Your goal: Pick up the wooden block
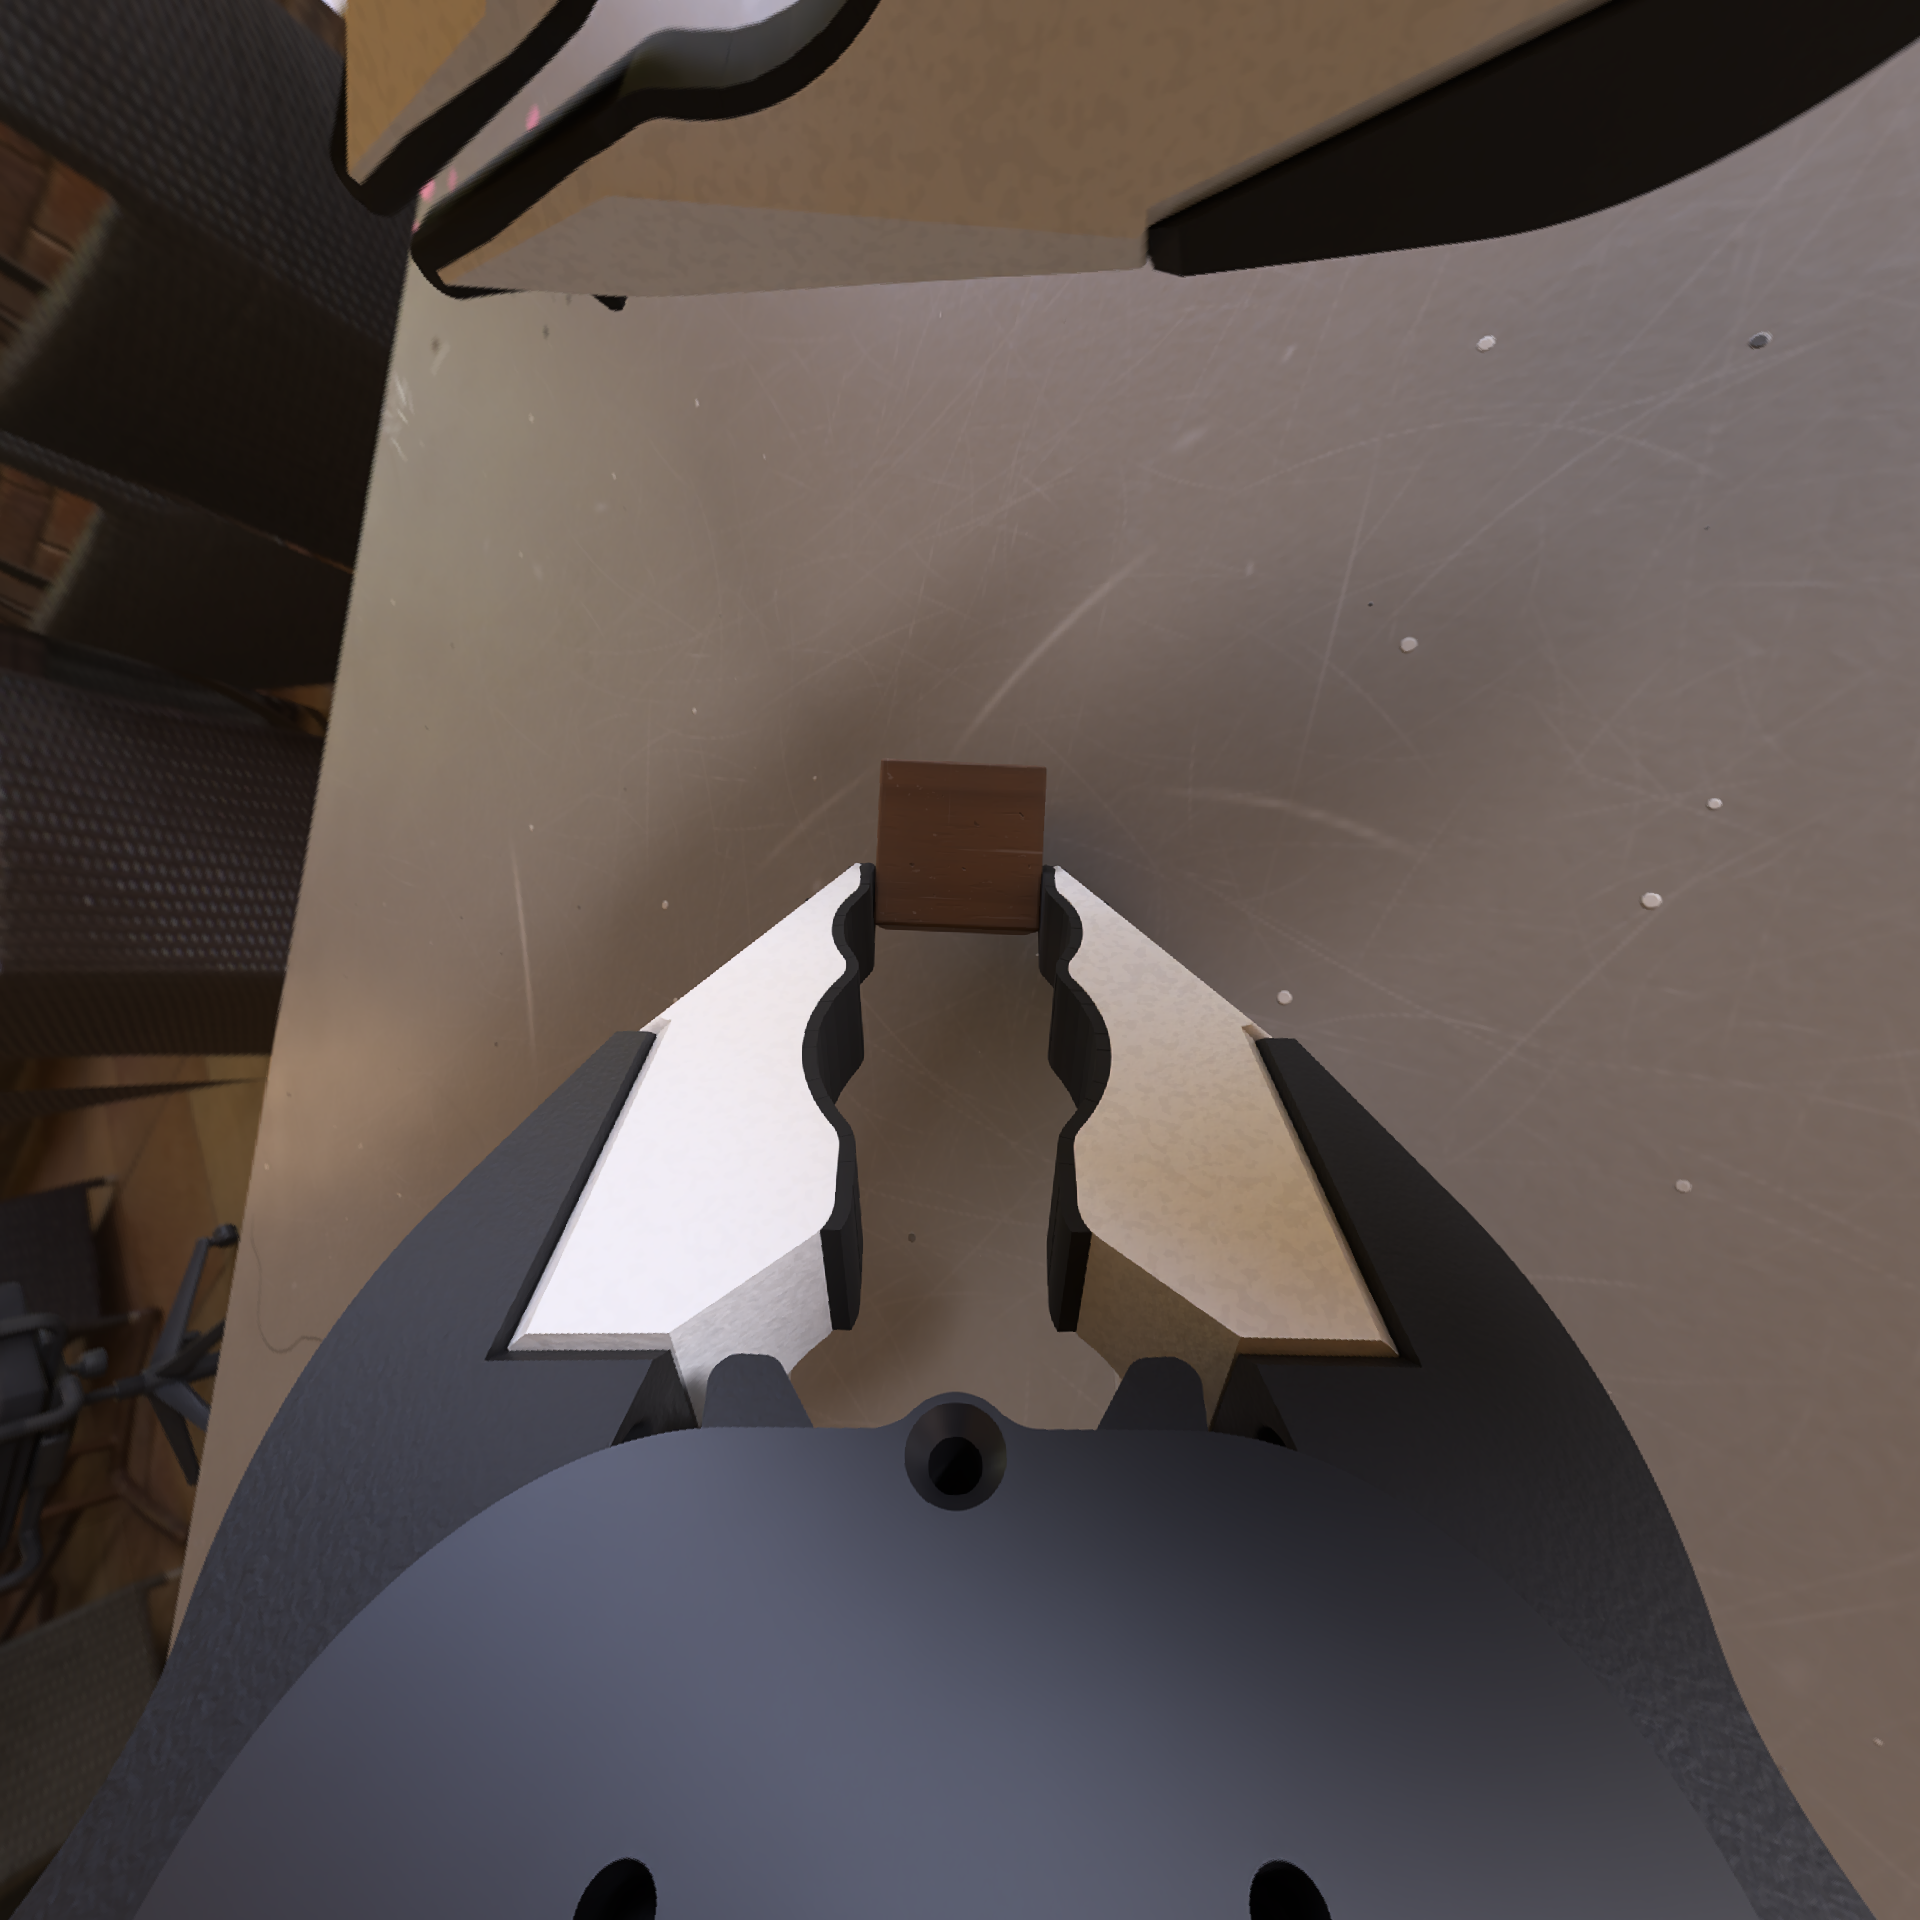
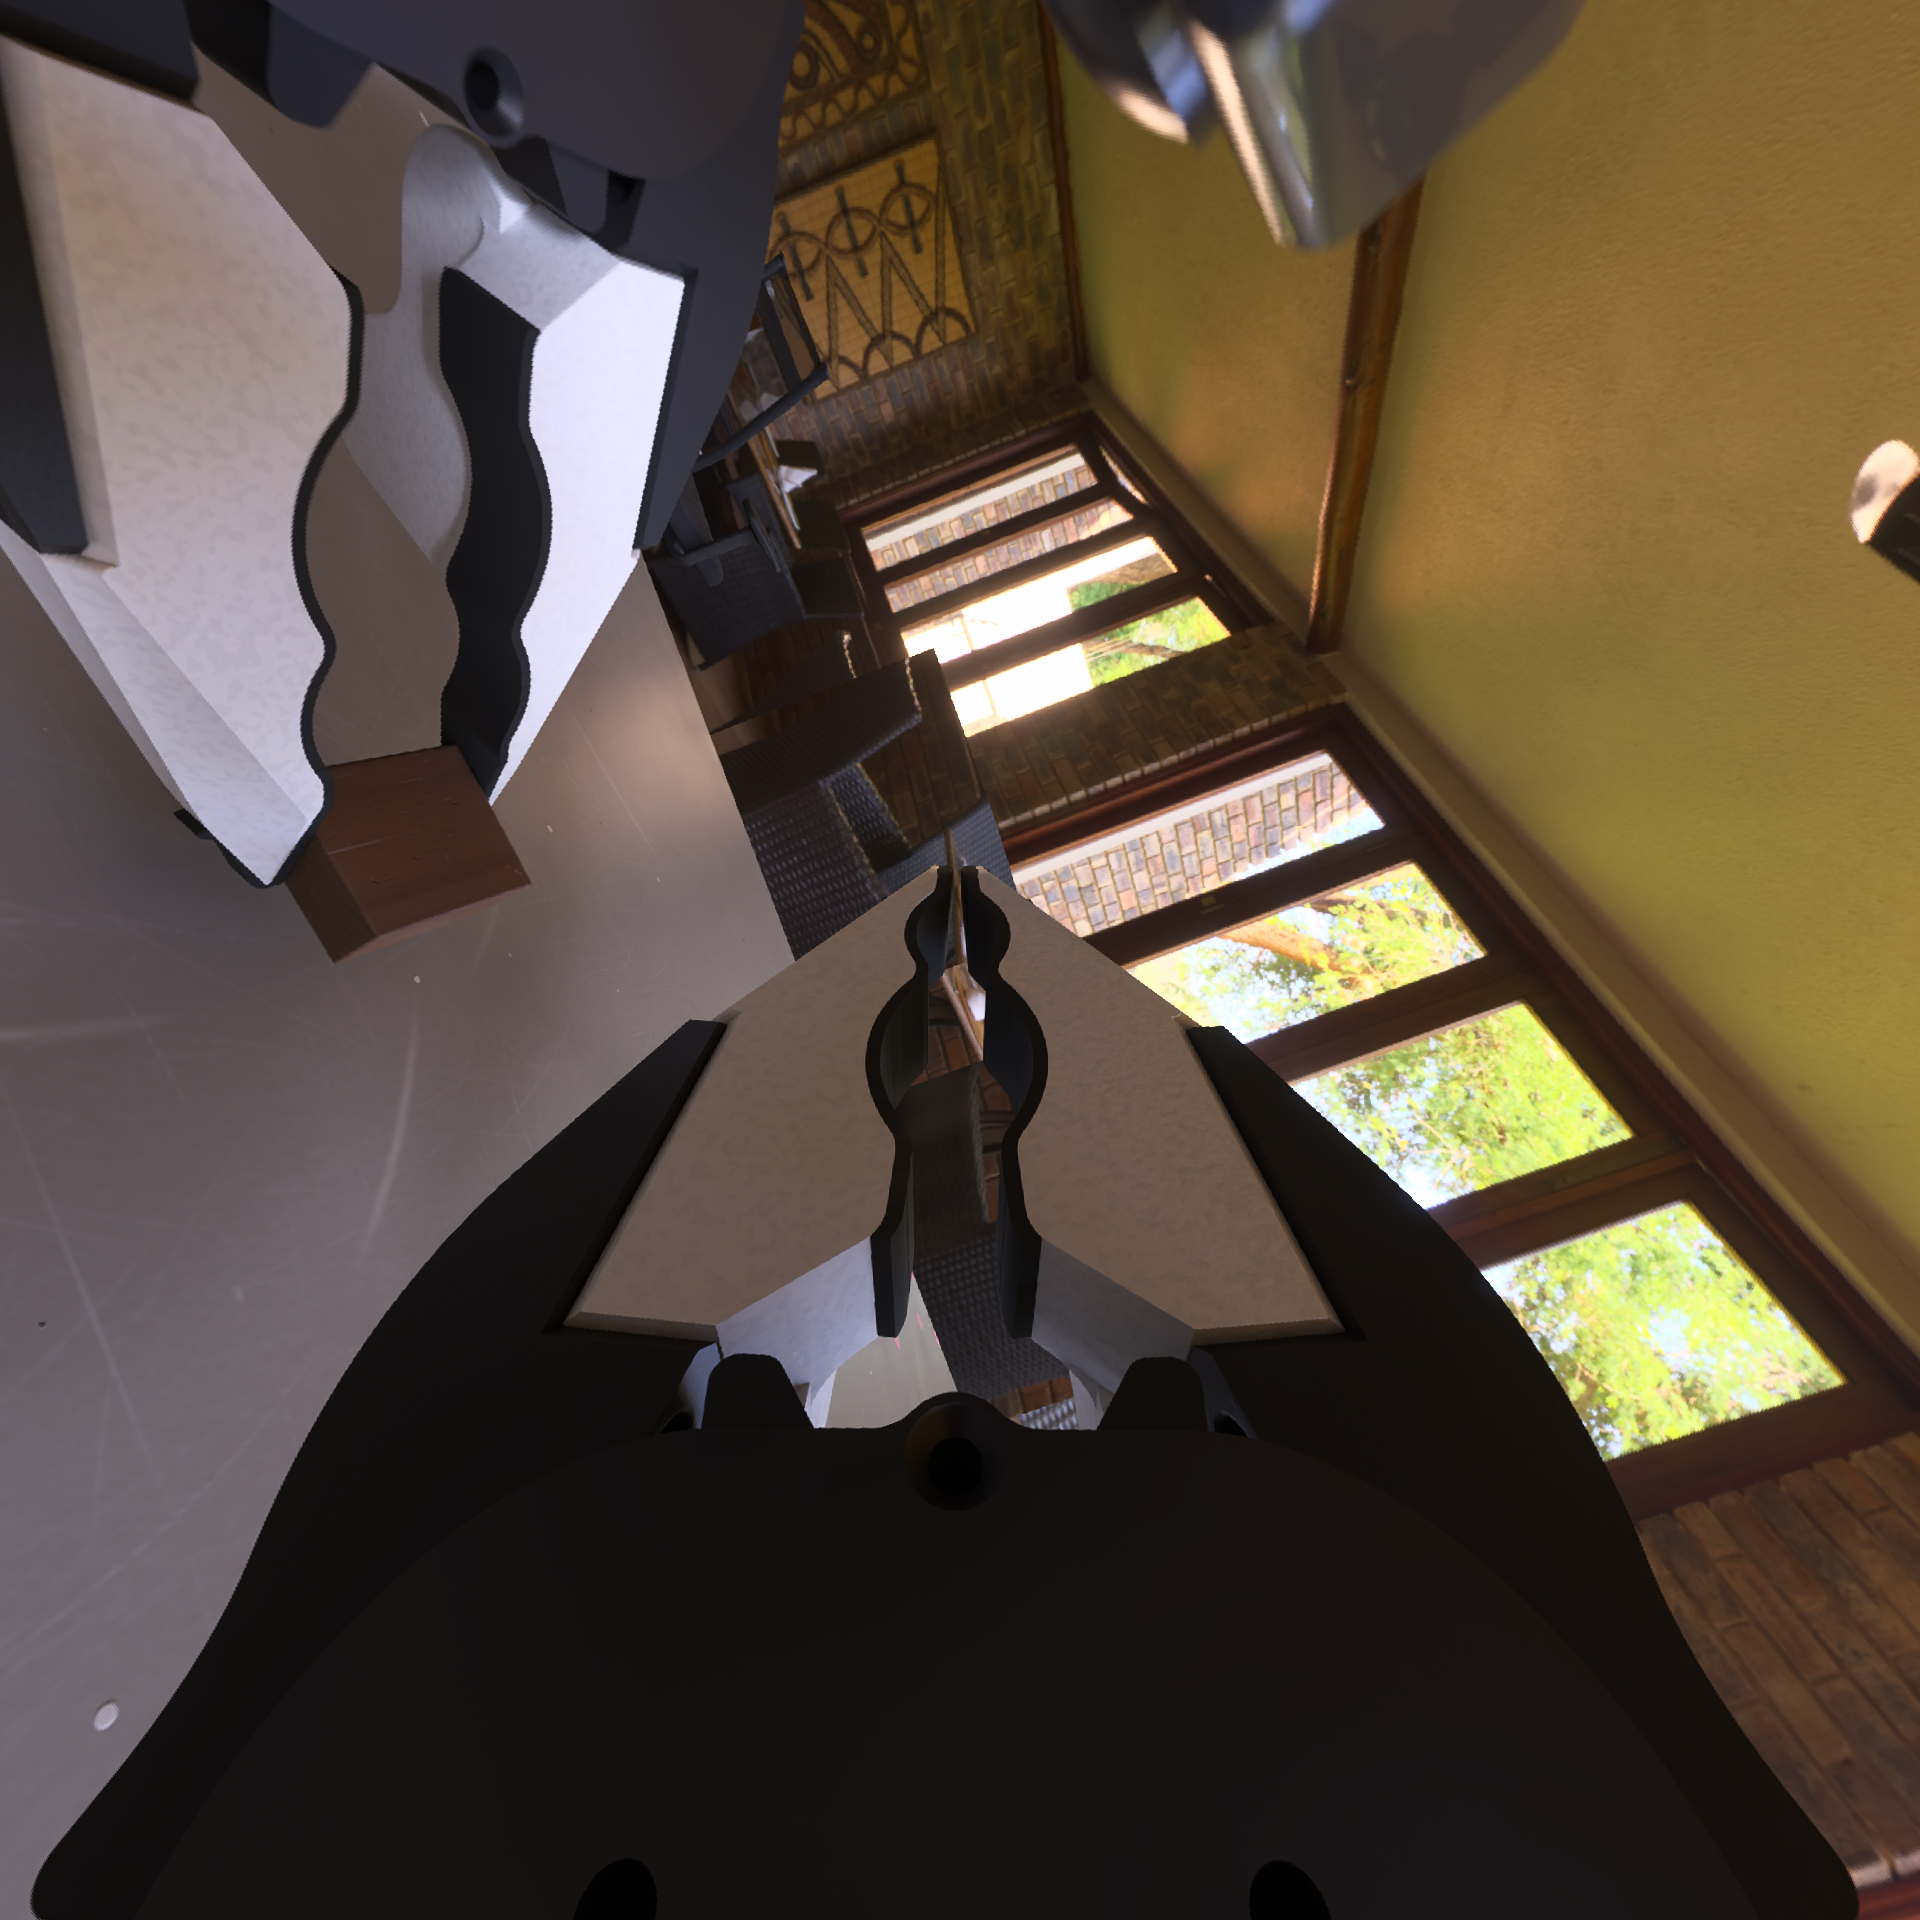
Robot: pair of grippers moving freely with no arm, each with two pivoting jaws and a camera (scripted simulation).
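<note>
Left gripper [image 1: 958, 896] has its tips on the wooden block [image 1: 960, 847]; right one idle.

Left wrist view: block sits on the scratched table [image 1: 1351, 623], fingertips [image 1: 860, 914] pressed to its two side faces, near end only, jaws narrowed to block width. Looks small, stiff, light w/ flat matte sides, so prob. no slip; a deeper bite would be safer than the tip-only hold. Right wrist view: right gripper [image 2: 958, 896] off past the table edge, fingers nearly touching, nothing btwn them. Block [image 2: 416, 862] seen upper left, clamped by the other gripper; can't tell if it's off the table yet.
</note>
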